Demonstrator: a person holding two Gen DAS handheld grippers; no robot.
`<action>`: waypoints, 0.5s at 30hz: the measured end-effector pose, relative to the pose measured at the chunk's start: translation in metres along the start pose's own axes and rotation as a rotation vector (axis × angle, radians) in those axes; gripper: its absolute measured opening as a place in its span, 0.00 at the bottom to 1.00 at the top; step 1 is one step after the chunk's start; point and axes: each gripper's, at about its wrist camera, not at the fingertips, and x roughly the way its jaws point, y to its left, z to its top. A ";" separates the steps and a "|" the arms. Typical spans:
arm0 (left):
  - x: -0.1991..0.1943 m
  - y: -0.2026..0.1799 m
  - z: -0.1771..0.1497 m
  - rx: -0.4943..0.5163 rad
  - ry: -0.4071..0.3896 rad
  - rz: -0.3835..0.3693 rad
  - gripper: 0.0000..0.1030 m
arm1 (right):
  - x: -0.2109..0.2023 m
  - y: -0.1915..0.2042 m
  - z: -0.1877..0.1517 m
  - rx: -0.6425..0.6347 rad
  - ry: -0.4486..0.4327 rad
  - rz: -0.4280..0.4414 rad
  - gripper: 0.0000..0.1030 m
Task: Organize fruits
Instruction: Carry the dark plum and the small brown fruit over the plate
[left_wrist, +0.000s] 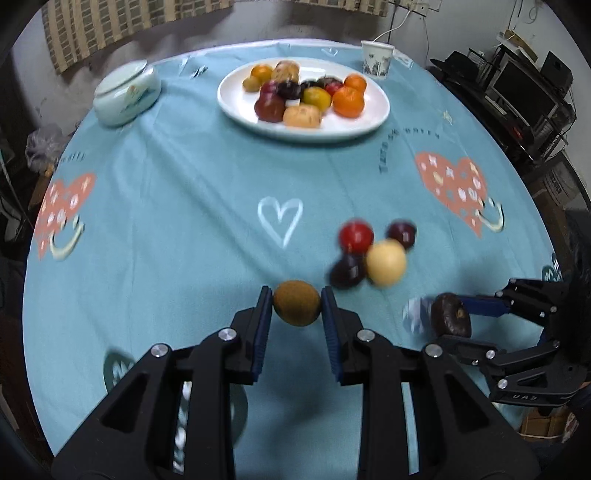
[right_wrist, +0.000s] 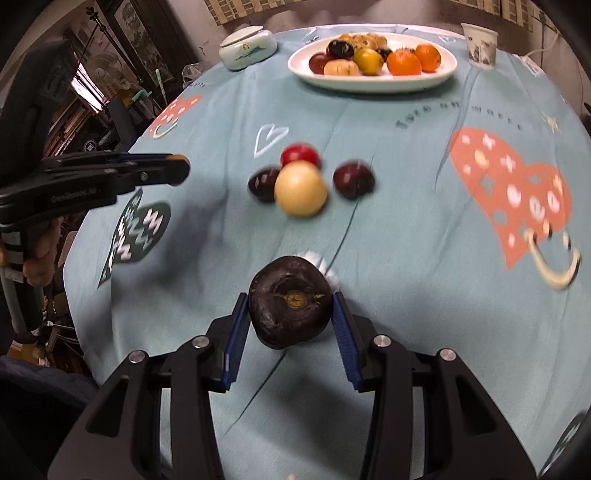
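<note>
Ahead, bare tablecloth separates the plate from loose fruit.

Your left gripper, black with blue ribbed pads, points steeply down, and its pads press both sides of a small brown fuzzy round fruit held clear between the fingertips. Your right gripper, of the same black and blue build, also tilts steeply down, its jaws set wider and clamped on a dark brown wrinkled round fruit. In the right wrist view your left hand wraps its gripper's handle, off to the left of the right gripper.
</note>
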 end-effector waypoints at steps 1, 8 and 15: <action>0.000 -0.001 0.012 0.005 -0.014 -0.011 0.27 | -0.002 -0.002 0.007 -0.005 -0.010 -0.003 0.43; 0.002 -0.009 0.129 0.040 -0.168 -0.019 0.27 | -0.040 -0.030 0.132 -0.056 -0.222 -0.070 0.44; 0.061 0.004 0.212 0.011 -0.147 0.027 0.27 | -0.018 -0.078 0.225 0.031 -0.294 -0.144 0.44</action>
